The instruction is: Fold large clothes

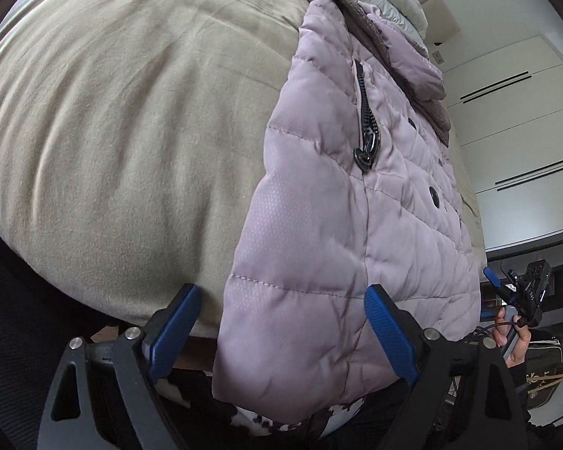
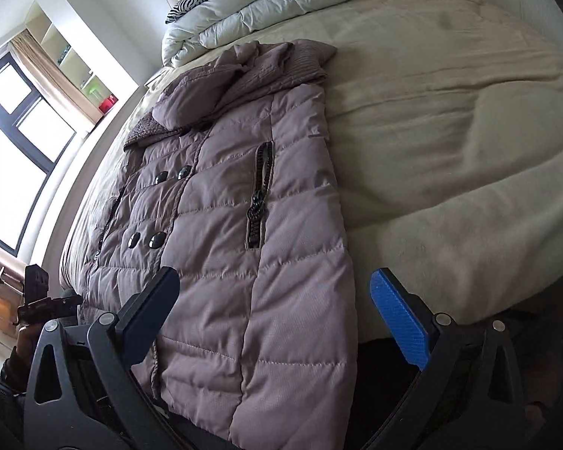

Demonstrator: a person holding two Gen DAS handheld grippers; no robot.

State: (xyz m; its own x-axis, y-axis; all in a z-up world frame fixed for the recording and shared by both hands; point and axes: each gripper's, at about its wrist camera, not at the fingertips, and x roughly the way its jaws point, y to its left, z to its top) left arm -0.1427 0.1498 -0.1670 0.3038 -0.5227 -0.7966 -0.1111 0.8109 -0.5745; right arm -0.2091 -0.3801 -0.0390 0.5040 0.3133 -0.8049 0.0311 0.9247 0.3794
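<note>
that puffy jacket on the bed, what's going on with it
A person is about to fold a quilted mauve jacket laid flat, front up, on a bed with a beige cover. Its hem hangs over the near edge. The left hand-held gripper and the right hand-held gripper are both open at the hem, jaws set to either side of the fabric, neither closed on it yet. A folded white duvet sits at the far end.
</note>
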